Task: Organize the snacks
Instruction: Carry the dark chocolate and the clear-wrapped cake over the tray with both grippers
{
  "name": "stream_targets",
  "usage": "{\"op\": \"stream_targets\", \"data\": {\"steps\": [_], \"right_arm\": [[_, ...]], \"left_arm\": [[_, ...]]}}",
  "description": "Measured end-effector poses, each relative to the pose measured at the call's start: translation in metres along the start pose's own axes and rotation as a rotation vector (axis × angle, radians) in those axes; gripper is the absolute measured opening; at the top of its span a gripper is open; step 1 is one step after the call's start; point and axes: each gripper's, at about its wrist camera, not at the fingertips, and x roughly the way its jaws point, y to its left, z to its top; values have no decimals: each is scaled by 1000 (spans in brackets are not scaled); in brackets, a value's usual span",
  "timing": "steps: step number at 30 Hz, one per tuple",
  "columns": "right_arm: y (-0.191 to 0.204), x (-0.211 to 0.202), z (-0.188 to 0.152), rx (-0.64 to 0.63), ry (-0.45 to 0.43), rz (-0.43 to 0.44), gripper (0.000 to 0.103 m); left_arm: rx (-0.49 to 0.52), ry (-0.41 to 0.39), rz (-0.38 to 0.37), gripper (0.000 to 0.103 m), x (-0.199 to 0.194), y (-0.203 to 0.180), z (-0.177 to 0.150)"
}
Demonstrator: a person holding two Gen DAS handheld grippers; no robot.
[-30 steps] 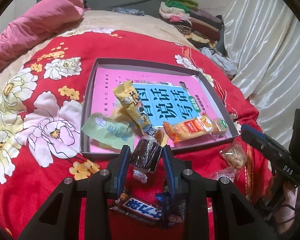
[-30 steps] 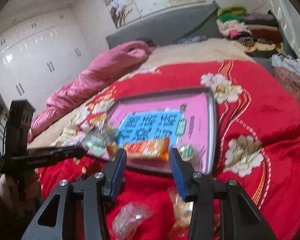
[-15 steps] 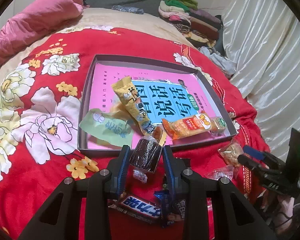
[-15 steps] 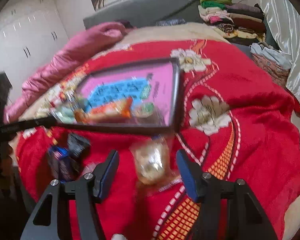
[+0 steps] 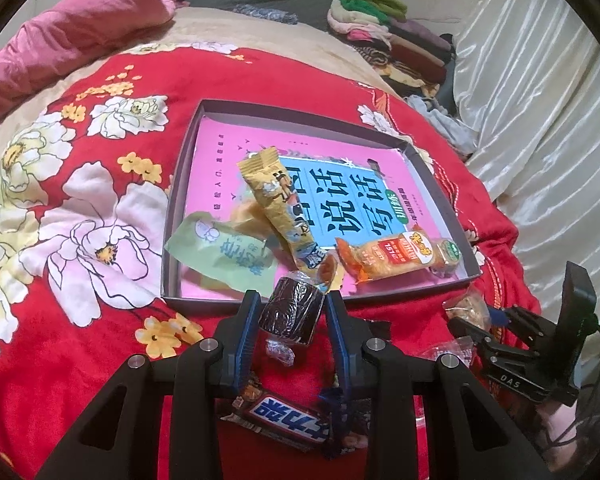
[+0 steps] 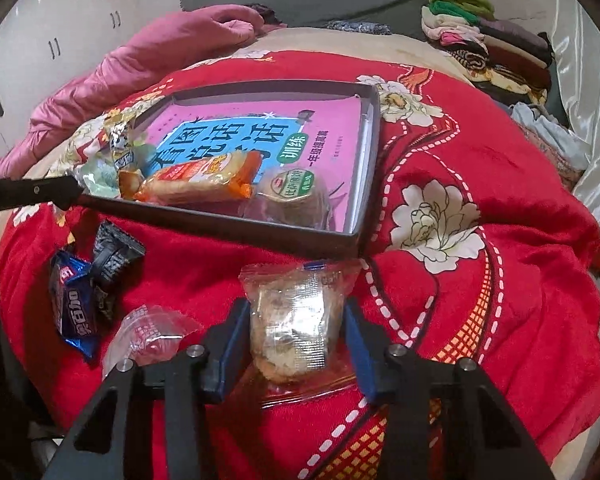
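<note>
A bed covered by a red blanket (image 5: 112, 360) with large pale flowers fills both views; a pink quilt (image 5: 80, 28) lies bunched at its far left, folded clothes (image 5: 384, 36) are stacked at the far right, and a shiny cream curtain (image 5: 540, 120) hangs beyond.

On the blanket sits a shallow dark tray (image 5: 182, 216) with a pink book lying flat in its bottom. Inside it, from left to right in the left wrist view: a pale green packet (image 5: 220, 254), a yellow packet (image 5: 282, 208) lying slantwise, an orange packet (image 5: 392, 256), and a round green-lidded snack (image 5: 446, 256) at the right corner.

The left gripper (image 5: 292, 312) is closed on a dark chocolate-coloured wrapped cake (image 5: 292, 312), held just above the tray's near edge, its pads pressed to both sides. Below it on the blanket lie a Snickers bar (image 5: 288, 420) and a small blue packet (image 5: 336, 400).

In the right wrist view, a blue Oreo packet (image 6: 72, 308) and a black packet (image 6: 114, 256) lie at the left, with a clear red-printed wrapper (image 6: 148, 332) beside them. The right gripper (image 6: 296, 328) has its jaws closing around a clear-wrapped pastry (image 6: 292, 320), which lies on the blanket just short of the tray's near right corner; both pads meet the wrapper's sides.
</note>
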Motion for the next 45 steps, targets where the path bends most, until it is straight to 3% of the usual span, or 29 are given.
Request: {"op": "stream_targets", "data": {"steps": [9, 15, 26, 45], "right_arm": [[-25, -43, 8, 168, -188, 171, 43], [-21, -50, 34, 167, -282, 206, 43], [-17, -21, 60, 144, -266, 198, 44], [-17, 4, 72, 124, -228, 191, 44]], "left_arm": [[-18, -14, -5, 34, -4, 5, 5], [-33, -33, 25, 34, -2, 12, 15], [-9, -51, 90, 34, 14, 11, 32], [25, -13, 109, 34, 40, -5, 30]]}}
